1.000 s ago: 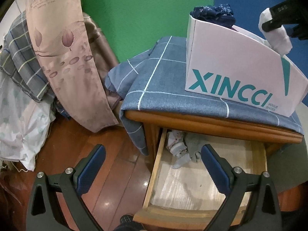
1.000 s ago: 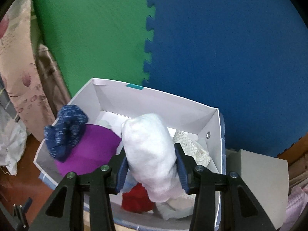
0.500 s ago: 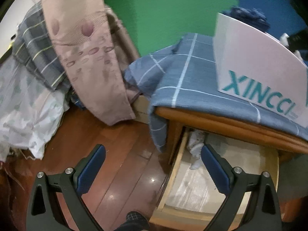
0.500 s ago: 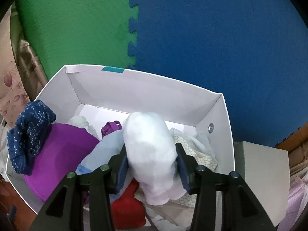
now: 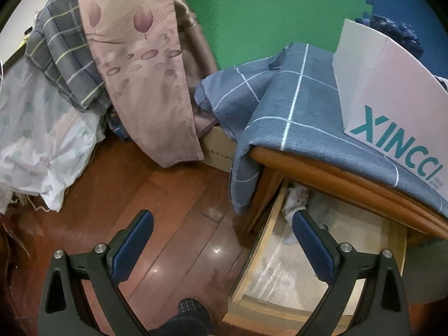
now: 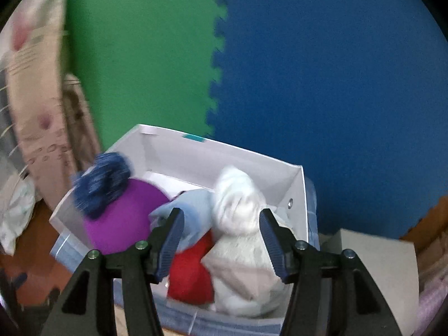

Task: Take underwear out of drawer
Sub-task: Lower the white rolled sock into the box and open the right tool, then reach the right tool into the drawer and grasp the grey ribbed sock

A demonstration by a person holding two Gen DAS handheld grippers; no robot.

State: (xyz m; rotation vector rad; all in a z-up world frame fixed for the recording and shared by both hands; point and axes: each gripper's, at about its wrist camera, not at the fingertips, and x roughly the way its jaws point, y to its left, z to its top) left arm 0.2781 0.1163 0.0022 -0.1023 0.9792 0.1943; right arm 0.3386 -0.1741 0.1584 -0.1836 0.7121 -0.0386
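Two grippers work here. The right gripper (image 6: 221,232), jaws opening, releases a white underwear bundle (image 6: 240,210) into the white box (image 6: 296,193) atop the nightstand. The left gripper (image 5: 224,240) hovers wide open and empty near the drawer (image 5: 280,277), where more underwear (image 5: 296,198) sits in the back corner.

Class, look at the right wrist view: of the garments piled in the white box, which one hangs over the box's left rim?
The speckled dark blue garment. It drapes over the white box's left rim, while the purple, red, light blue and white pieces lie inside.
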